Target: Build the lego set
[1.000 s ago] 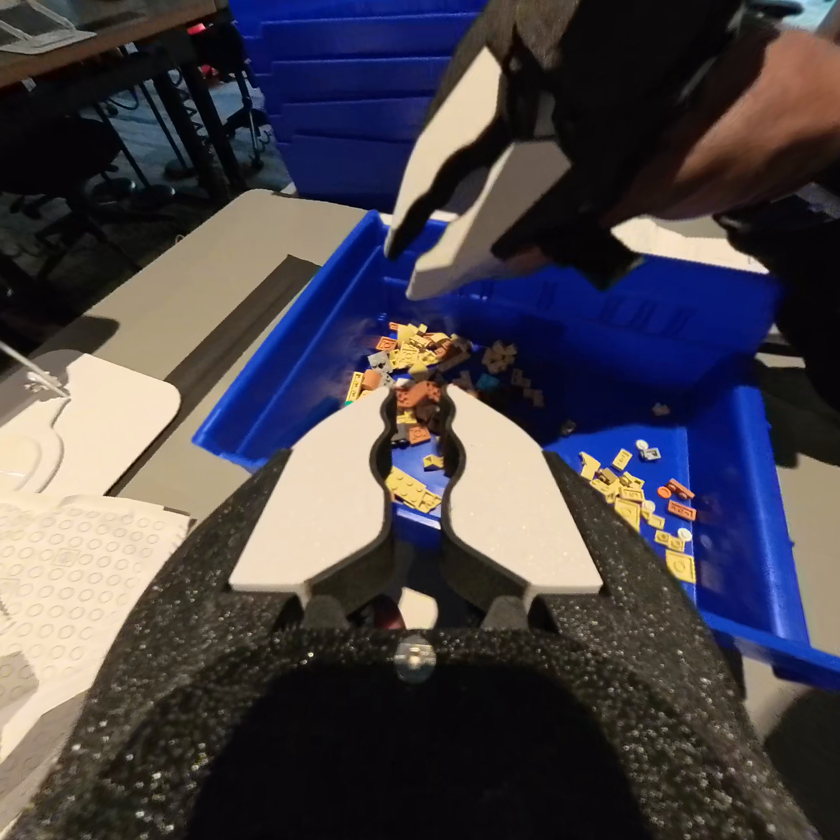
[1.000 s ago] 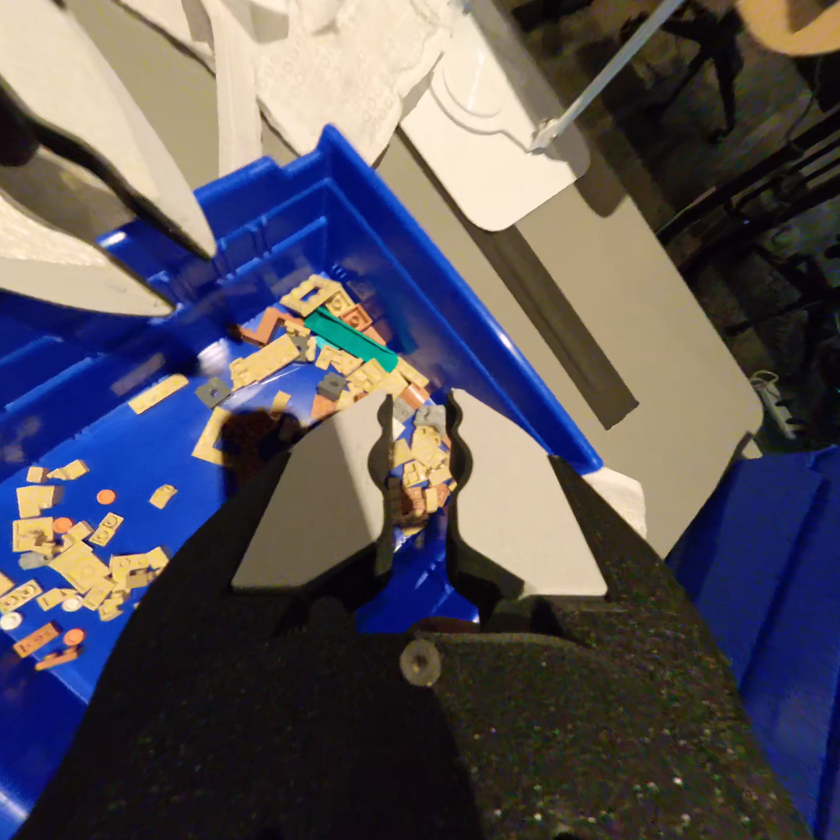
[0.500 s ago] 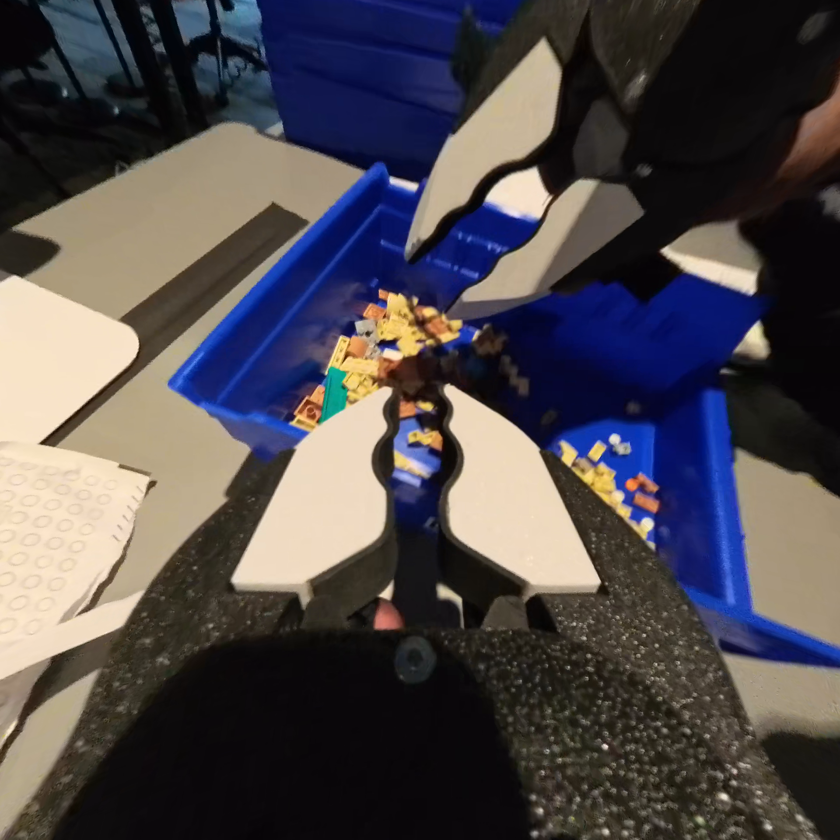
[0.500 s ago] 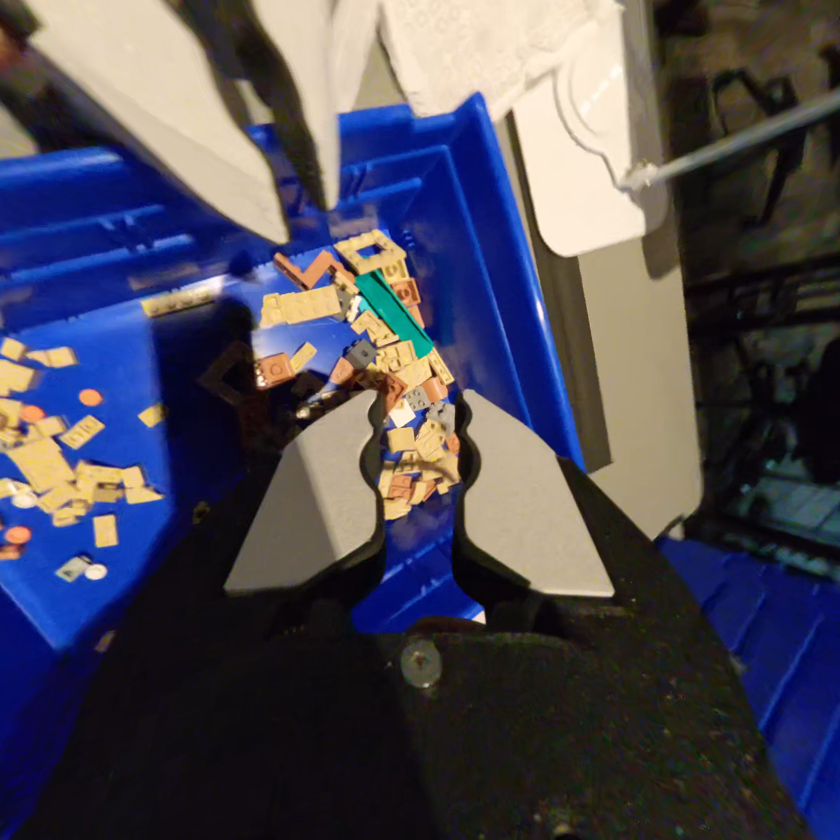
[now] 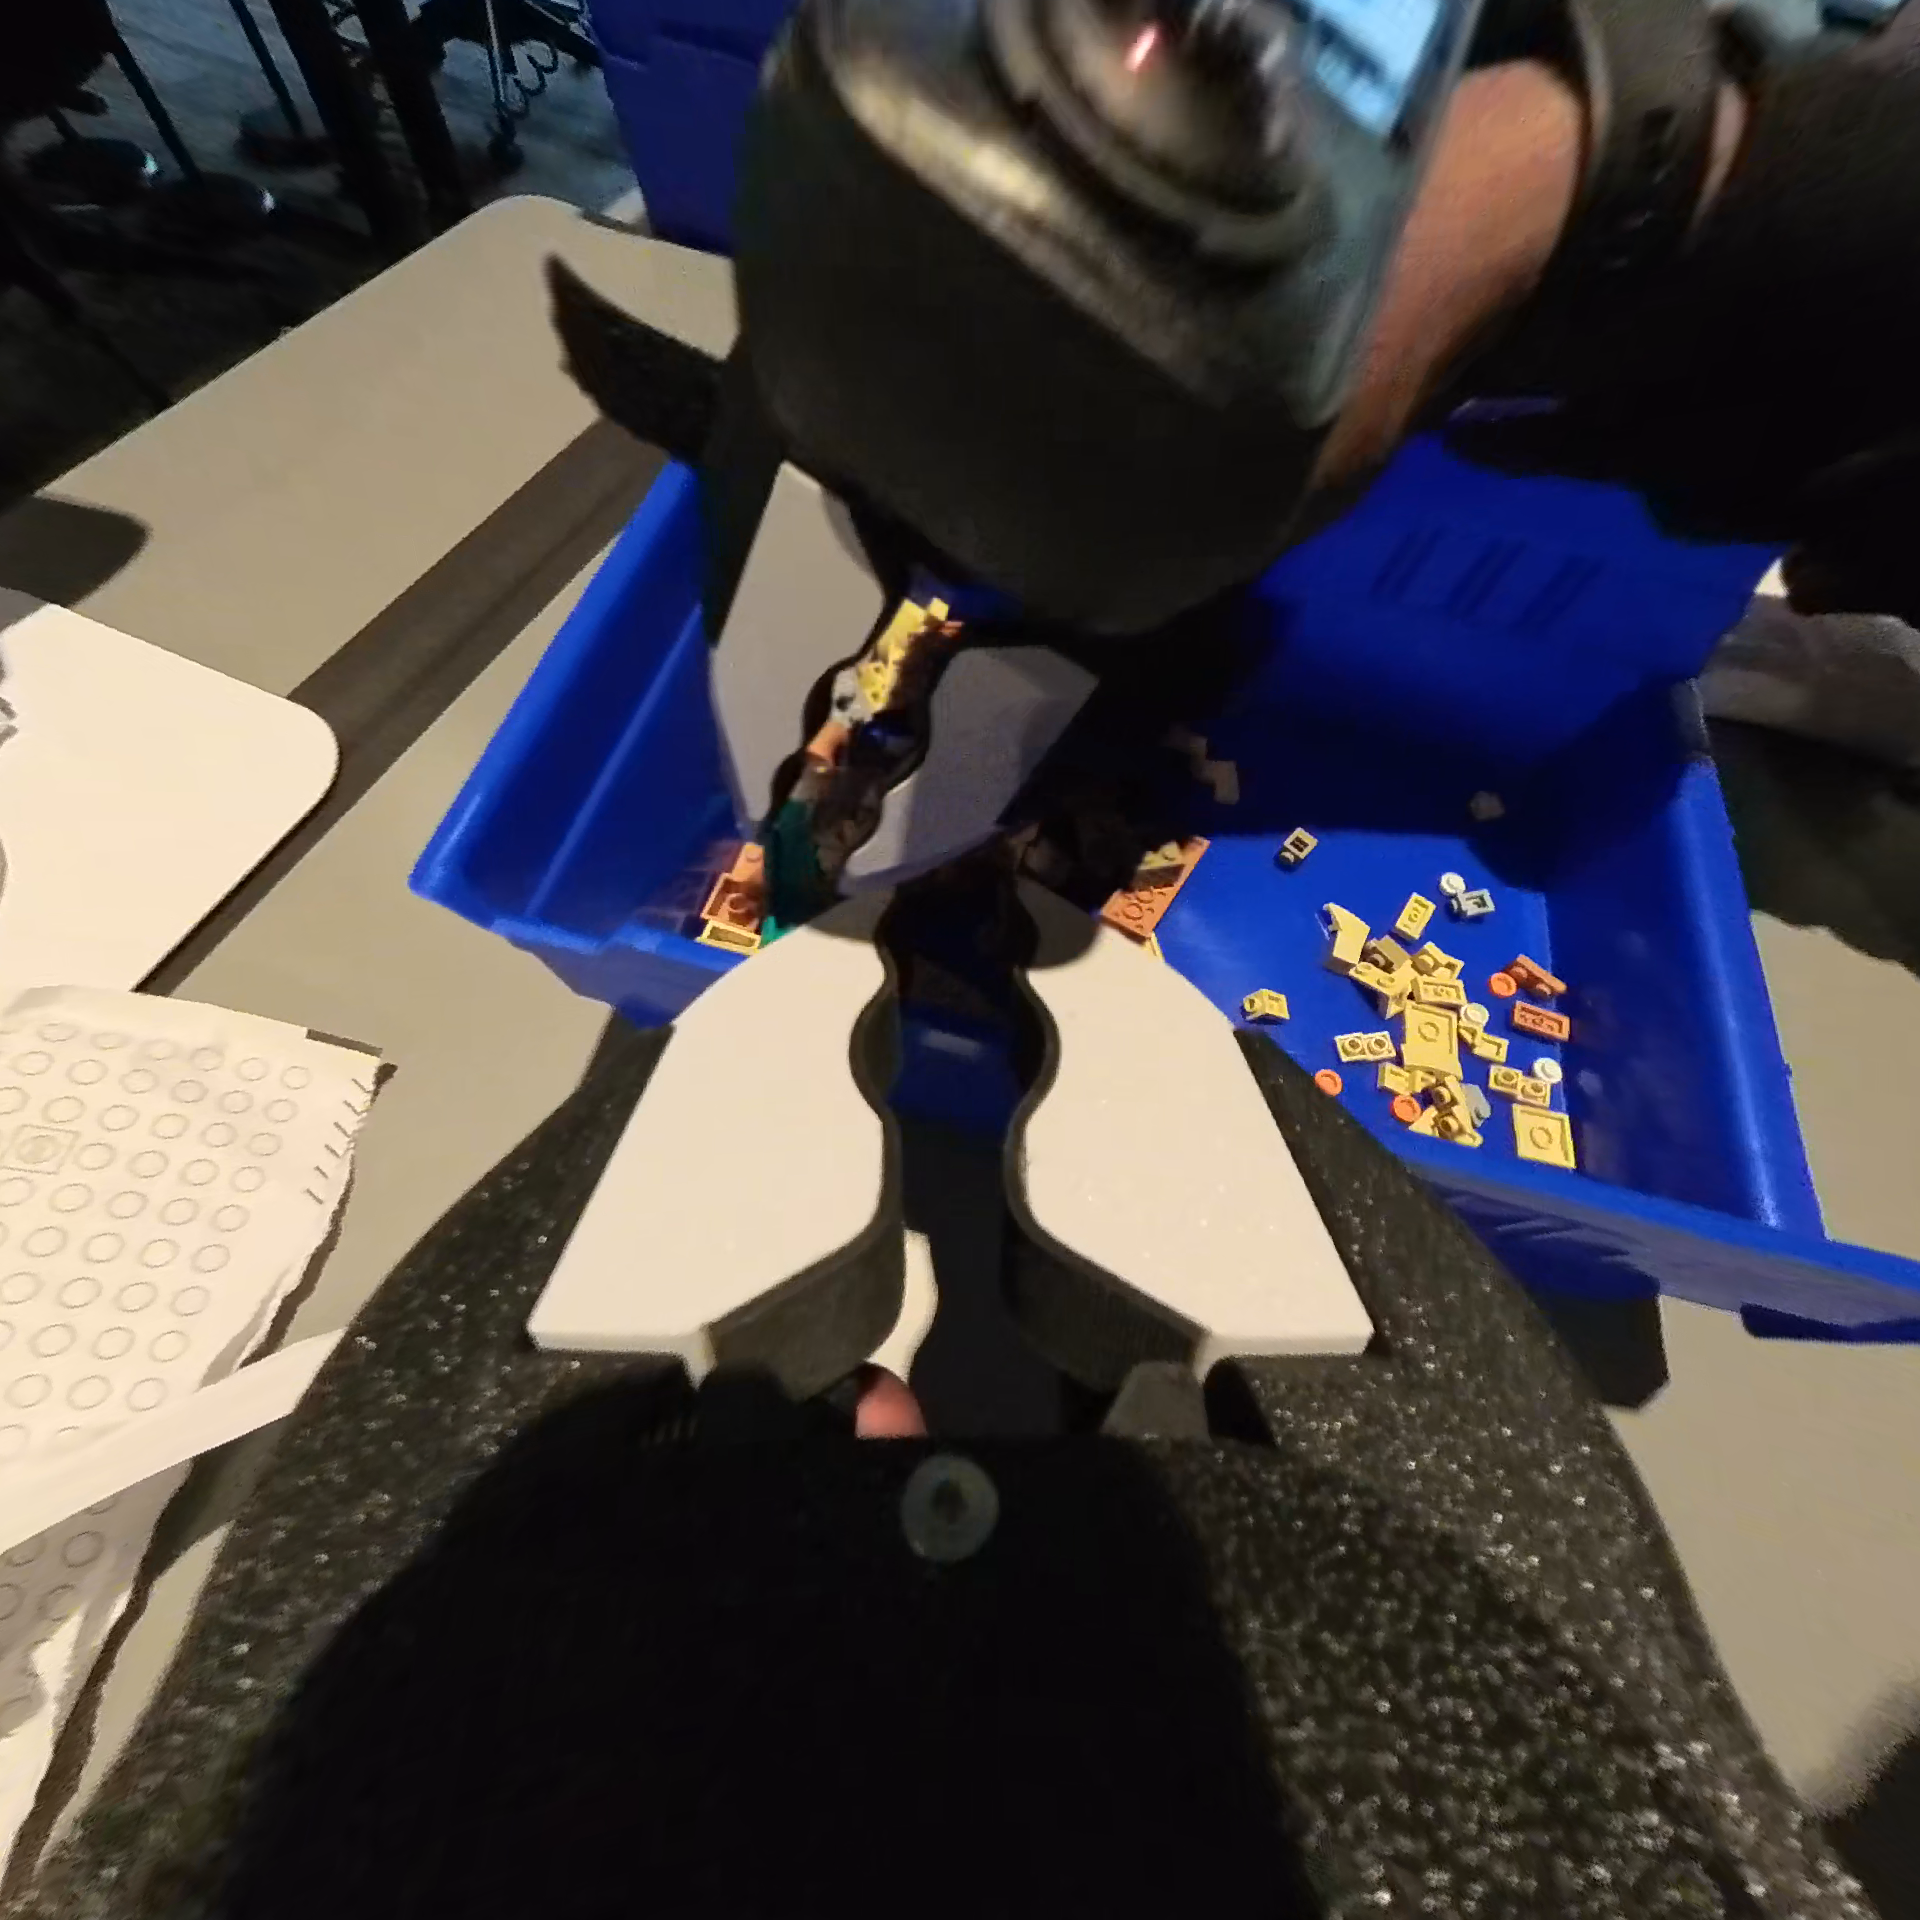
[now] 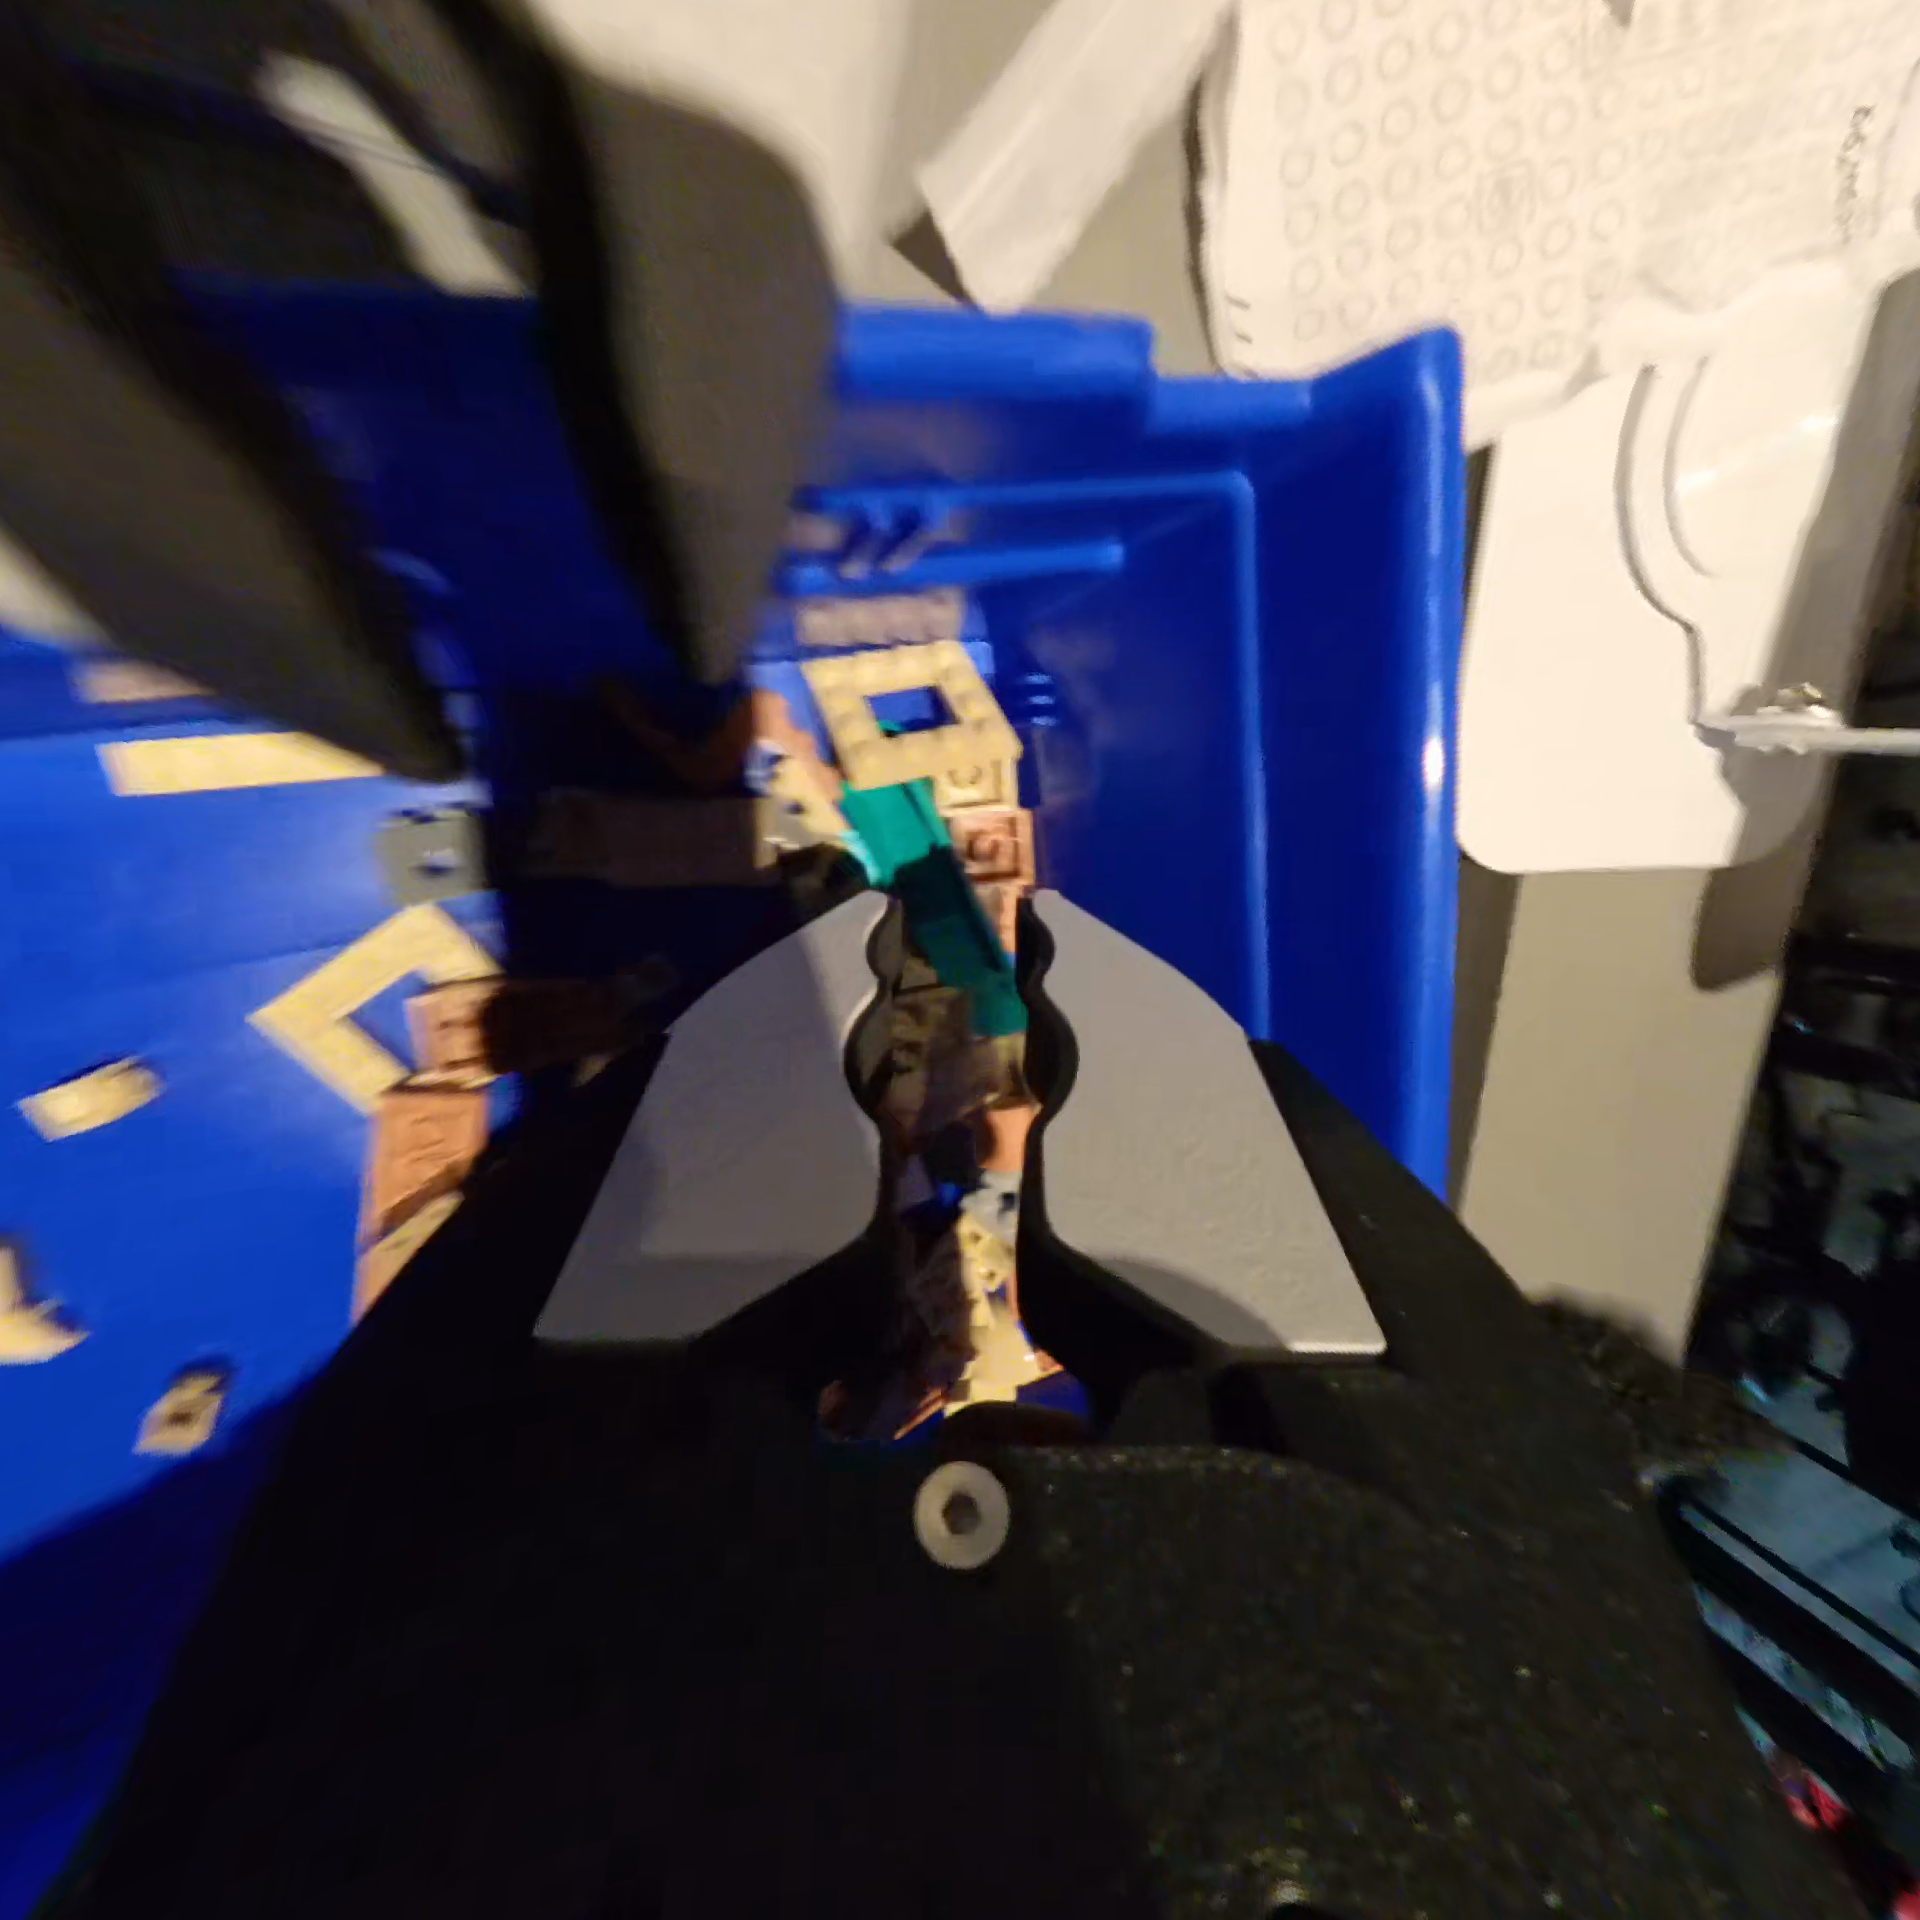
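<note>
Hovering at the near rim of the blue bin [image 5: 540, 831], the left gripper [image 5: 951, 956] is released and empty, its jaws a narrow gap apart. Beyond it, the right gripper [image 6: 951, 935] reaches into the bin's corner pile, jaws parted around a teal bar [image 6: 935, 894] but not visibly clamped on it. Assembly appears not to have started: no joined pieces show, so picking and all building remain. Loose pieces [image 5: 1439, 1039] lie flat in the bin: mostly tan plates, some orange-brown, a few grey. White paper [image 5: 125, 1195] lies on the table beside the bin.
</note>
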A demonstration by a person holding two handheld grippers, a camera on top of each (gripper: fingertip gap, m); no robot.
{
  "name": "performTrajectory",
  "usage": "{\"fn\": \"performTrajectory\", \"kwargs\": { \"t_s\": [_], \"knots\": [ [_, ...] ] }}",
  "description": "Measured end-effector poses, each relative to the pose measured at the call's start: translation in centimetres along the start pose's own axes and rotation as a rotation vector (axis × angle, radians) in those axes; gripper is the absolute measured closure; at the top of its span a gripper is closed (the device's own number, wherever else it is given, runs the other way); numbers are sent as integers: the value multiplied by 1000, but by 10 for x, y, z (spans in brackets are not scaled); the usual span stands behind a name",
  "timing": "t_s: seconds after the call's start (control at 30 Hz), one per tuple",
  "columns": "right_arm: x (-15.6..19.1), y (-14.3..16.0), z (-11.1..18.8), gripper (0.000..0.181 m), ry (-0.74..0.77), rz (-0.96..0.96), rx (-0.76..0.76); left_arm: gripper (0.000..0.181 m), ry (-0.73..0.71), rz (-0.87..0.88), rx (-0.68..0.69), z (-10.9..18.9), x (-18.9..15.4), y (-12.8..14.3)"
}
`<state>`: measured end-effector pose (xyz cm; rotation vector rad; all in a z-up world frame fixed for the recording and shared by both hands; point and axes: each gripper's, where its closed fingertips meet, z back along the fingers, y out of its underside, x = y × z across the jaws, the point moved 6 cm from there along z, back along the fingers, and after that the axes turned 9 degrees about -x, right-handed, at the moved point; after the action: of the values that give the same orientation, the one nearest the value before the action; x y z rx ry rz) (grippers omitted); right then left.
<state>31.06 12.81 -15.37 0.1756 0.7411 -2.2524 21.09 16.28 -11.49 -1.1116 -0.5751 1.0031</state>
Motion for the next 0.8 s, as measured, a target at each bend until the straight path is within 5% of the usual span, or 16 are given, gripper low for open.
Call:
{"fn": "performTrajectory", "kwargs": {
  "t_s": [0.3,0.8],
  "knots": [
    [2,9,-18,162,86,77,59,166,15,7,-11,0,0,0],
    [2,12,-17,172,20,-71,46,167,17,4,-9,1,0,0]
  ]
}}
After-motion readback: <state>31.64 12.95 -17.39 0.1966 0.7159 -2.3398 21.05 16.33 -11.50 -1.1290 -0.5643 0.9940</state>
